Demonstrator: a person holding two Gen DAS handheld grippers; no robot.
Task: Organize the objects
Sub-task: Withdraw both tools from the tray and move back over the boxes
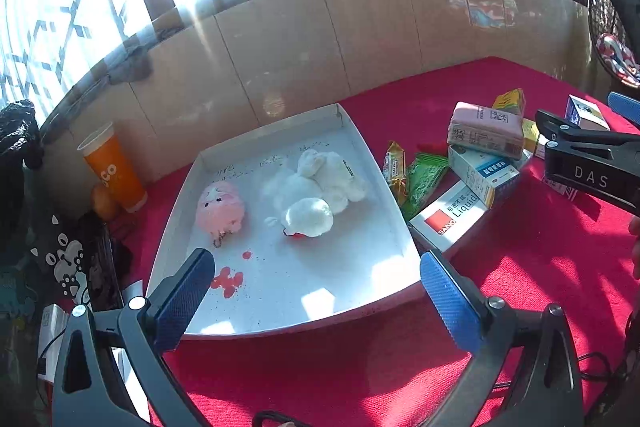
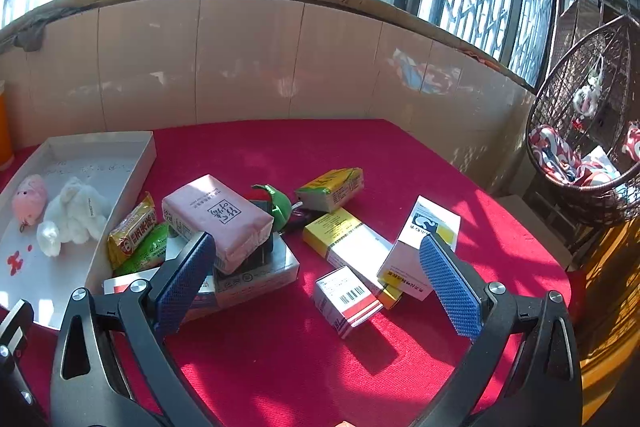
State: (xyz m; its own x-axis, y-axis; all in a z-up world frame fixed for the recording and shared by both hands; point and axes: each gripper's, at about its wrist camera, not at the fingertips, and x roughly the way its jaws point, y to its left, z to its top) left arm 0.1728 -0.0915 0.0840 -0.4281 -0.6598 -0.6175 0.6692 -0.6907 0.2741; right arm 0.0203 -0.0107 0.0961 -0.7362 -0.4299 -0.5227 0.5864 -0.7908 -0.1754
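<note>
A white tray (image 1: 384,187) on the red cloth holds a pink plush (image 1: 220,207) and a white plush (image 1: 320,183). My left gripper (image 1: 316,287) hovers open over the tray's near edge, empty. Right of the tray lies a pile: a pink packet (image 2: 216,219), snack bars (image 2: 134,227), a green toy (image 2: 276,205), yellow boxes (image 2: 332,187) and white medicine boxes (image 2: 420,247). My right gripper (image 2: 316,279) is open above the pile's front, a small barcoded box (image 2: 346,301) between its fingers but untouched. The right gripper also shows at the right edge of the left wrist view.
An orange cup (image 1: 114,169) and an orange fruit (image 1: 103,203) stand by the tiled wall left of the tray. Dark bags (image 1: 60,255) crowd the left edge. A hanging wicker chair (image 2: 584,131) sits beyond the table's right side. Red cloth (image 2: 320,367) lies bare in front.
</note>
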